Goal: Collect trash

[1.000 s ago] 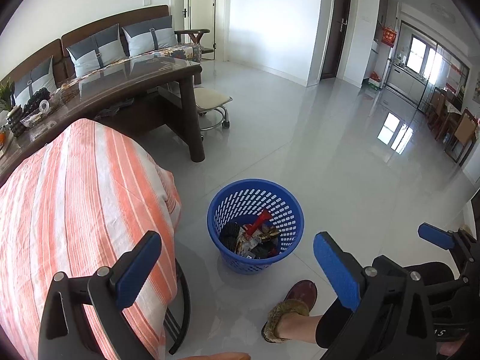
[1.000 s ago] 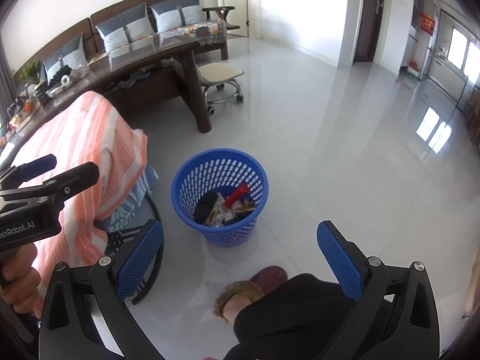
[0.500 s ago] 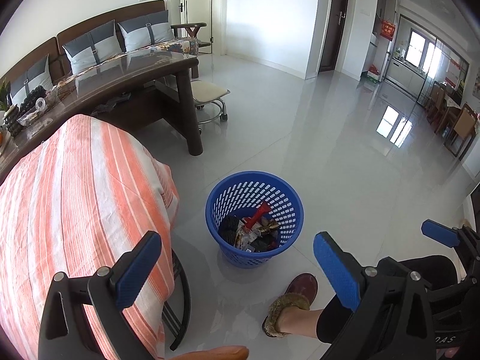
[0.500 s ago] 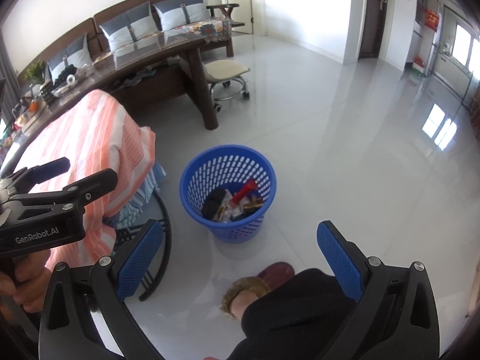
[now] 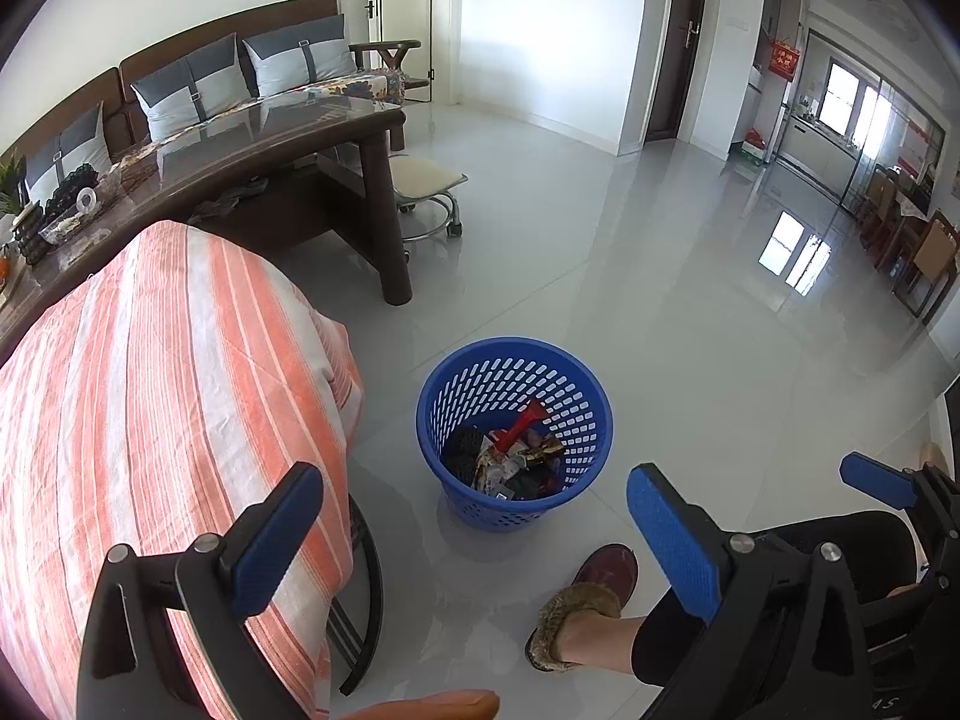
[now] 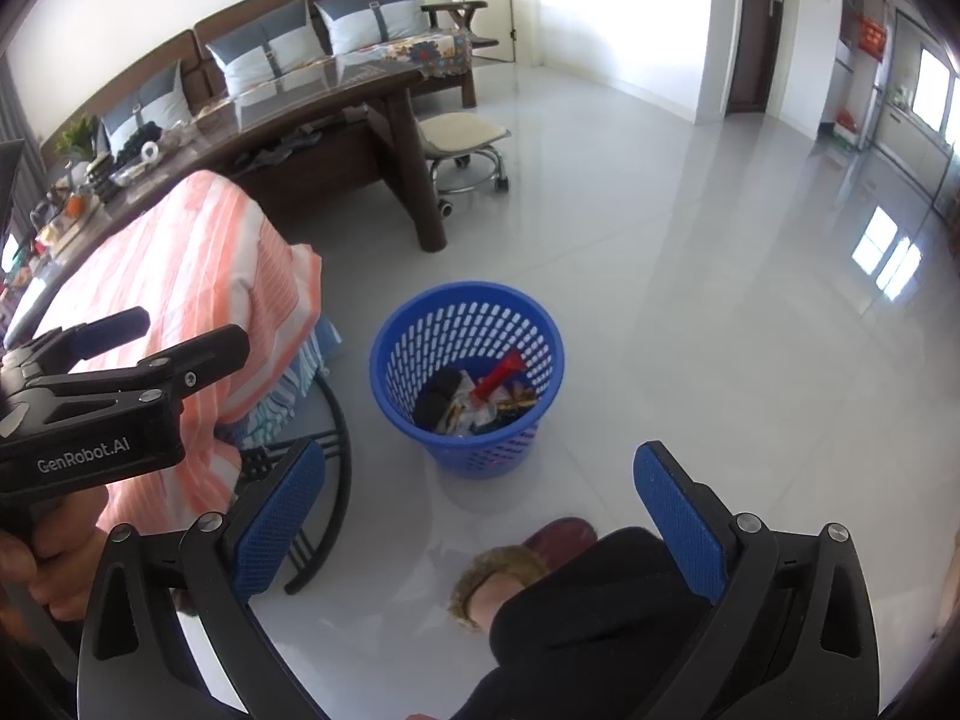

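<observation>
Both the left gripper (image 5: 474, 516) and right gripper (image 6: 480, 498) hang released and empty above the trash-filled blue basket (image 5: 576, 396).

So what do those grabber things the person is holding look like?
Each one is a black plastic frame with silver screws and two fingers tipped with blue bumpy pads. The left gripper has white letters, "GenRobot.AI", on its side, seen from the right gripper. The person wears black trousers and a dark red slipper with a furry edge.
</observation>
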`<state>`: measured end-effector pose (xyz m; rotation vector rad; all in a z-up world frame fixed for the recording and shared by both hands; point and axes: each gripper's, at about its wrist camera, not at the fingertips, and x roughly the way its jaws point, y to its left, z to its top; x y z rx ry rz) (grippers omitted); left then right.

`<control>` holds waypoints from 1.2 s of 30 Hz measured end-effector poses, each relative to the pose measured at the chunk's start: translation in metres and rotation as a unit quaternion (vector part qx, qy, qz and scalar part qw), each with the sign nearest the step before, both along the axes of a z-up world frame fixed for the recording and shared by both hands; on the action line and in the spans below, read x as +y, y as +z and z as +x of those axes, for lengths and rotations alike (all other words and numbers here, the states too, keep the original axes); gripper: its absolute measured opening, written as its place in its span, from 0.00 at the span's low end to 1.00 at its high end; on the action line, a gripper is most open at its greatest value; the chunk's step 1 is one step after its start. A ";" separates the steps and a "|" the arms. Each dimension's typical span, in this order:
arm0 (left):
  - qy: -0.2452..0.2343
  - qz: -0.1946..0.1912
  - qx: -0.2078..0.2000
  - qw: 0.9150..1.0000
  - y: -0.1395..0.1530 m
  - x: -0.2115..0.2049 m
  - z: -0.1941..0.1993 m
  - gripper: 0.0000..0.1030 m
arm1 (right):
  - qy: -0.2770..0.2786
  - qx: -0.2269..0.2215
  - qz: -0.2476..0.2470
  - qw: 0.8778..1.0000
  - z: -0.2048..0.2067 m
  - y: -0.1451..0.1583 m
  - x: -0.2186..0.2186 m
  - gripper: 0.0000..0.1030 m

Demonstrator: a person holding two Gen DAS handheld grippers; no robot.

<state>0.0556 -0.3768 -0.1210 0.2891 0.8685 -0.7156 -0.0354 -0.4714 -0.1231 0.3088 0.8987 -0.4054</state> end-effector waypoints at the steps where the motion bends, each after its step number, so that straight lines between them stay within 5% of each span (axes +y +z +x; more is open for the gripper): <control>1: 0.000 0.001 -0.001 1.000 0.000 0.000 0.000 1.00 | 0.001 0.000 0.001 1.000 0.000 0.000 0.000 1.00; 36: 0.003 0.008 -0.002 1.000 -0.005 -0.001 0.001 1.00 | -0.005 0.010 0.012 1.000 -0.004 -0.006 -0.004 1.00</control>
